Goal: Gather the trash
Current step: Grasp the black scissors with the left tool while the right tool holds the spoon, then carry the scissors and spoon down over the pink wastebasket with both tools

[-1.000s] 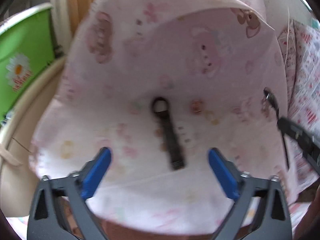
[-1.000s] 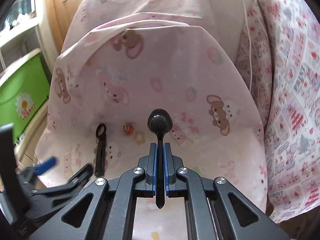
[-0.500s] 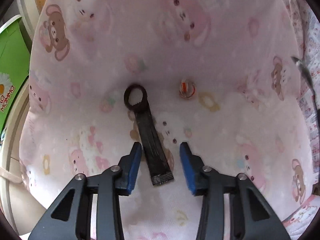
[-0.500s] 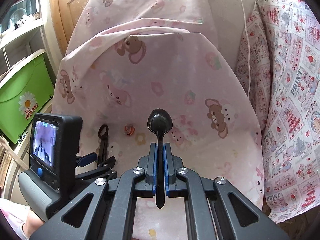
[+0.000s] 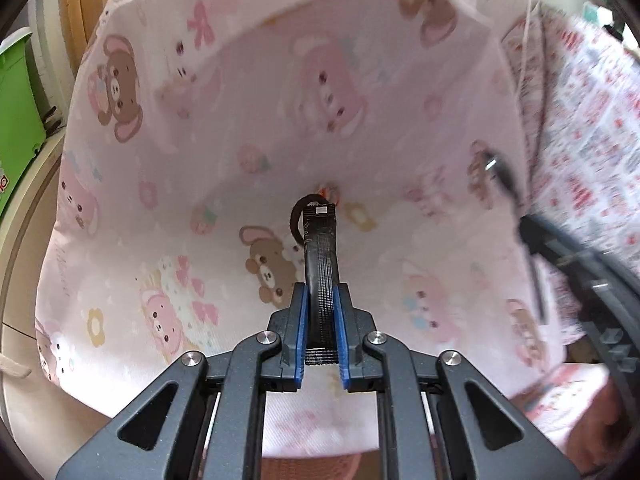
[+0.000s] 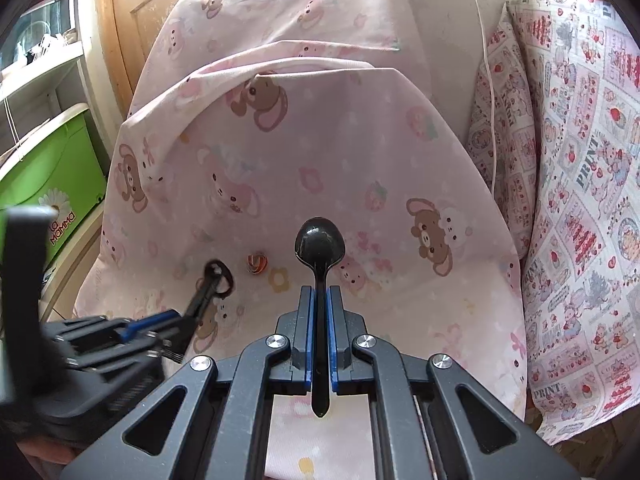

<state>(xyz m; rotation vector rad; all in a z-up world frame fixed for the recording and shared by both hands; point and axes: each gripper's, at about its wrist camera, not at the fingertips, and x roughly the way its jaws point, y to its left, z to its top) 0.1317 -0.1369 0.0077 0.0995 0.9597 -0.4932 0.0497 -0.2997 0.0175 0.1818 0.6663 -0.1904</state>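
Observation:
My left gripper is shut on a flat black ribbed strip with a ring at its far end and holds it lifted off the pink cartoon-print cloth. The strip also shows in the right wrist view, held by the left gripper. My right gripper is shut on the handle of a black plastic spoon, bowl pointing forward. A small orange-and-white scrap lies on the cloth between the strip's ring and the spoon; in the left wrist view it peeks out behind the strip.
A green storage bin stands at the left beside a wooden door. A red-and-white patchwork print cloth hangs at the right, with a white cord running down beside it. The right gripper shows at the right of the left wrist view.
My left gripper closed on the black strip and lifted it off the cloth. The right gripper kept holding the spoon and barely moved.

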